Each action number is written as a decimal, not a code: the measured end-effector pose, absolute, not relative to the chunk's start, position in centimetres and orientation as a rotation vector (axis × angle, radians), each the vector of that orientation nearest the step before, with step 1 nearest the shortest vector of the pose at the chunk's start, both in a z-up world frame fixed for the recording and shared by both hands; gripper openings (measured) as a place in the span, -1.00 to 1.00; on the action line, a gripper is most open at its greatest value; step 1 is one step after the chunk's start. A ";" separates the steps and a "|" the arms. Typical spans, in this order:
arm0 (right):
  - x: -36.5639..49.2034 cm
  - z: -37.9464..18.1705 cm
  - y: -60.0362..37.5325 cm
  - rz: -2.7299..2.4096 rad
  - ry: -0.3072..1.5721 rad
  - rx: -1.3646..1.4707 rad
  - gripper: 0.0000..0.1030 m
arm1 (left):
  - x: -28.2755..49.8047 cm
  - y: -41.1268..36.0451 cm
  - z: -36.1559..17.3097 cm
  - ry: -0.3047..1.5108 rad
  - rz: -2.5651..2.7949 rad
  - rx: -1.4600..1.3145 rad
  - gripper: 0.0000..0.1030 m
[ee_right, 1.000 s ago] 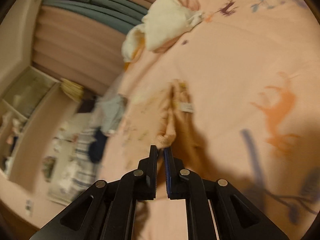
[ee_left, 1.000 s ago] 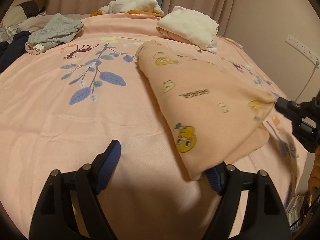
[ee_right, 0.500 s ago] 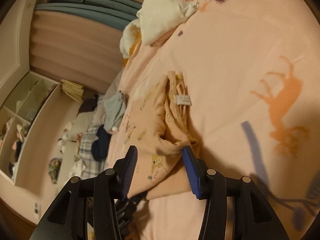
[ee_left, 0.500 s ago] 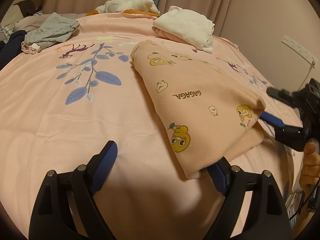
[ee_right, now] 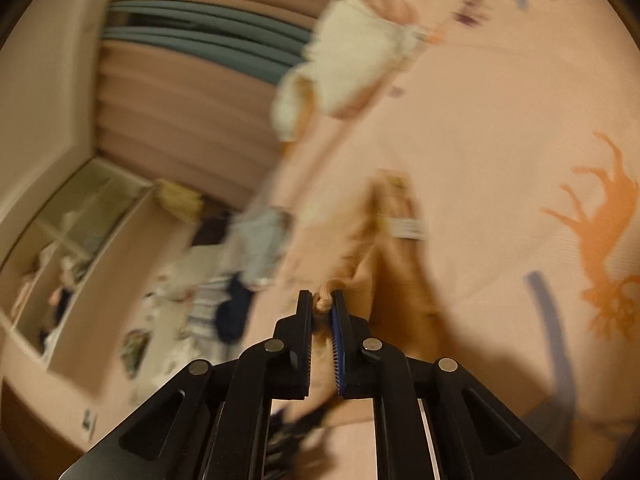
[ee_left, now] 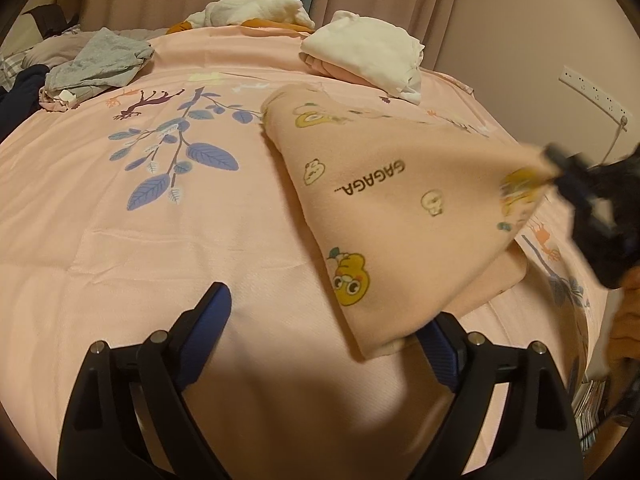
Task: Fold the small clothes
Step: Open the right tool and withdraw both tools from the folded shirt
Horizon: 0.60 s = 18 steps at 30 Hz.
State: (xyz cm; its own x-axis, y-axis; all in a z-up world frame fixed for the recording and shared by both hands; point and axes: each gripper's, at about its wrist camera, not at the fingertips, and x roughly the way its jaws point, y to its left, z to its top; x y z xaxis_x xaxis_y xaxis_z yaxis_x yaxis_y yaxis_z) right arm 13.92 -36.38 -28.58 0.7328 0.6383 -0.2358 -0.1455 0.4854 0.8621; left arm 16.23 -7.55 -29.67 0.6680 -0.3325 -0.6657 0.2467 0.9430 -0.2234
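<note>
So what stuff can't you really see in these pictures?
- Left wrist view: the right hand-held gripper is smeared by motion at the picture's edge.
- Left wrist view: the peach garment covers the tip of the left hand-held gripper's right finger.
- Right wrist view: the shelf contents are blurred.
- Right wrist view: the garment's white label is unreadable.

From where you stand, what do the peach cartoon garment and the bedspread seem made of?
Peach garment: soft matte knit, likely cotton; it drapes limply and bunches where pinched.
Bedspread: thin matte woven cloth, perhaps cotton; shallow creases, flat printed leaves.
</note>
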 end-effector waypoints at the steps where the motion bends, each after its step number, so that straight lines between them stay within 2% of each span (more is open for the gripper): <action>1: 13.3 -27.4 -35.8 0.520 0.581 0.907 -0.78 | 16.2 -7.5 -29.7 0.773 -0.328 -0.117 0.73; 5: 11.5 -24.6 -34.2 0.513 0.595 0.817 -0.78 | 16.2 -7.5 -29.7 0.773 -0.332 -0.112 0.74; 11: 10.8 -25.8 -35.8 0.331 0.701 0.791 -0.78 | 16.2 -7.5 -29.7 0.774 -0.338 -0.106 0.76; 13: 10.4 -26.6 -37.7 0.299 0.681 0.854 -0.63 | 16.2 -7.5 -29.7 0.775 -0.338 -0.105 0.76; 15: 10.0 -27.3 -39.1 0.250 0.666 0.894 -0.14 | 16.2 -7.5 -29.7 0.775 -0.337 -0.105 0.77; 18: 10.4 -28.1 -39.9 0.209 0.684 0.899 -0.03 | 16.2 -7.6 -29.7 0.775 -0.336 -0.102 0.77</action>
